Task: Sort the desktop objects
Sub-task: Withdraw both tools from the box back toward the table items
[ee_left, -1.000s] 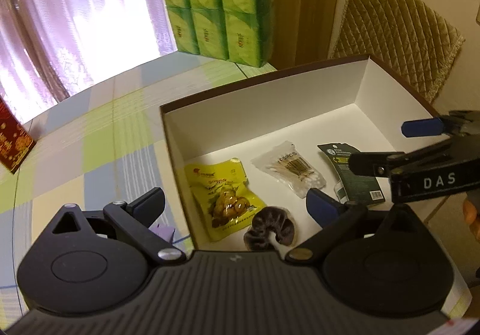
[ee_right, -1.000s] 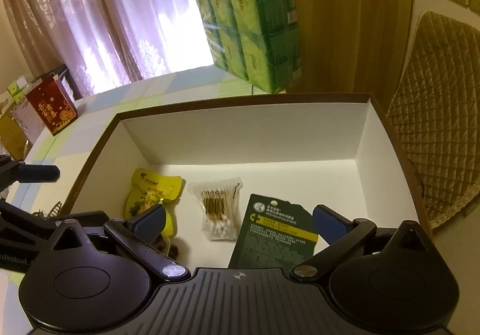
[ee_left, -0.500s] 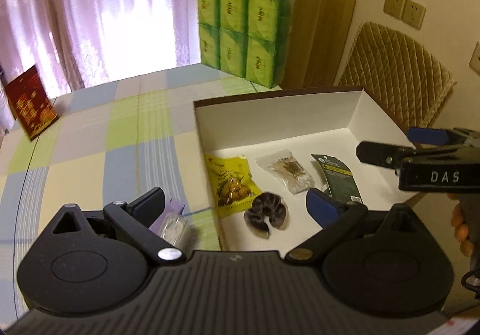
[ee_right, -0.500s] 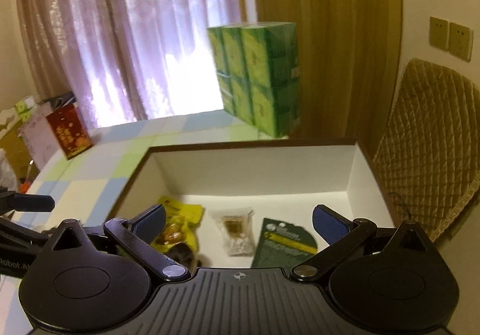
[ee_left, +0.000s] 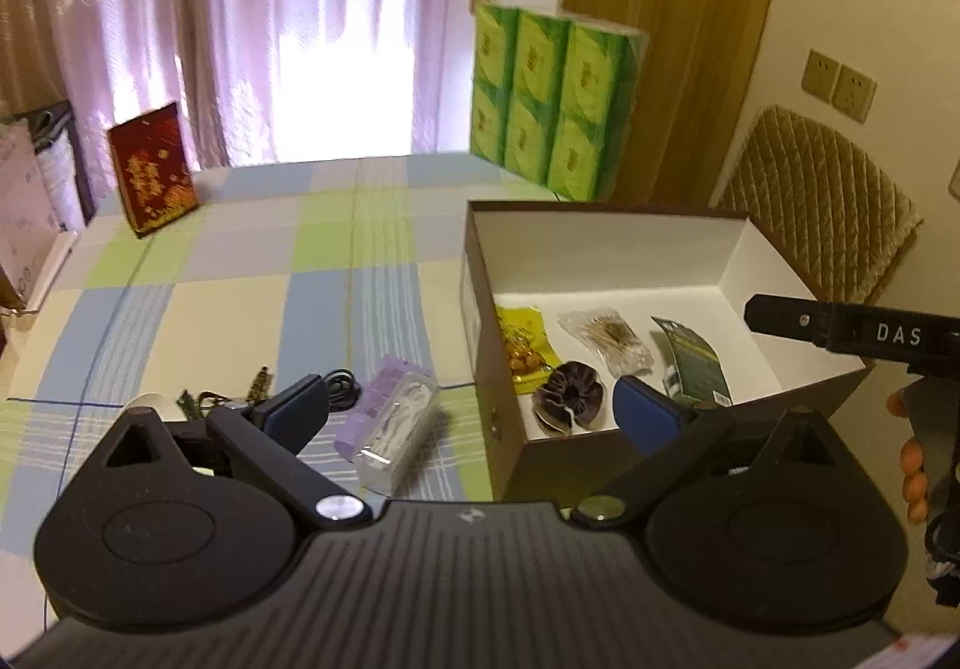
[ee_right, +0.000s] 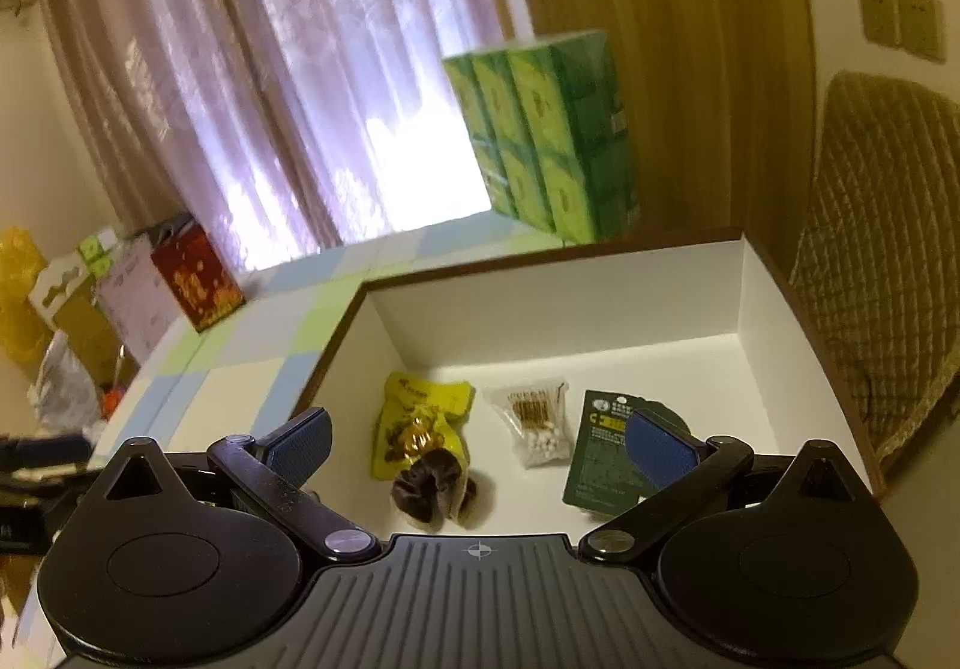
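A brown box with white walls [ee_left: 606, 249] [ee_right: 540, 309] holds a yellow snack pack [ee_left: 522, 342] [ee_right: 420, 423], a bag of cotton swabs [ee_left: 609, 339] [ee_right: 537, 420], a dark green card pack [ee_left: 690, 360] [ee_right: 600, 453] and a dark scrunchie [ee_left: 567, 405] [ee_right: 429, 489]. A purple-and-clear pack [ee_left: 393, 420] lies on the cloth left of the box. My left gripper [ee_left: 465, 411] hangs open above and in front of that pack, empty. My right gripper [ee_right: 477, 441] is open over the box's near edge, empty; it also shows at the far right [ee_left: 840, 330].
Black cord, keys and small items [ee_left: 240, 399] lie left of the purple pack. A red gift bag [ee_left: 153, 168] stands at the far left and a green tissue multipack [ee_left: 552, 102] behind the box. A quilted chair [ee_left: 816, 195] sits right of the checked table [ee_left: 240, 273].
Both grippers have pulled back and up from the box, so more table shows. The scrunchie stays in the box. The purple pack and small items have come into the left view.
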A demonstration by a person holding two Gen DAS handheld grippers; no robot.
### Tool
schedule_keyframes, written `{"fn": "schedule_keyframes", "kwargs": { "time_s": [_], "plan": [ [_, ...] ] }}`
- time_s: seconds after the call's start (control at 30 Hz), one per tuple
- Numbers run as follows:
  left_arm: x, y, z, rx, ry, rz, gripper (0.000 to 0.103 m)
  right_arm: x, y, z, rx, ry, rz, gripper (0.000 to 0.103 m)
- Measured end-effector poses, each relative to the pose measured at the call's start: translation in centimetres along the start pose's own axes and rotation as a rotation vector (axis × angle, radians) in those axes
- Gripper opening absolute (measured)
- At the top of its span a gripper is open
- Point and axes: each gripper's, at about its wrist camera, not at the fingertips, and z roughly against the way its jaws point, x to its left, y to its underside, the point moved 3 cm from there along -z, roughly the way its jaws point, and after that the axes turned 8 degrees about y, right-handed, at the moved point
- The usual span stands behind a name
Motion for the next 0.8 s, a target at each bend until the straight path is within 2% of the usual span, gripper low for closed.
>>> {"fn": "schedule_keyframes", "kwargs": {
  "time_s": [0.13,0.5,0.63,0.8],
  "plan": [
    [0.8,1.5,1.1,-0.007,-0.014,0.034,0.100,1.3,1.2,0.5,-0.006,-0.005,0.040,0.101],
    [5.0,4.9,2.8,0.052,-0.061,0.054,0.099,6.6,4.4,0.4,0.114,-0.049,0.161,0.101],
    [7.1,5.4,2.9,0.080,-0.088,0.029,0.099,8.8,5.8,-0.4,0.162,-0.051,0.142,0.101],
    [10.4,5.9,3.0,0.112,-0.092,0.049,0.099,11.7,7.4,-1.6,0.234,-0.069,0.121,0.101]
  ]
}}
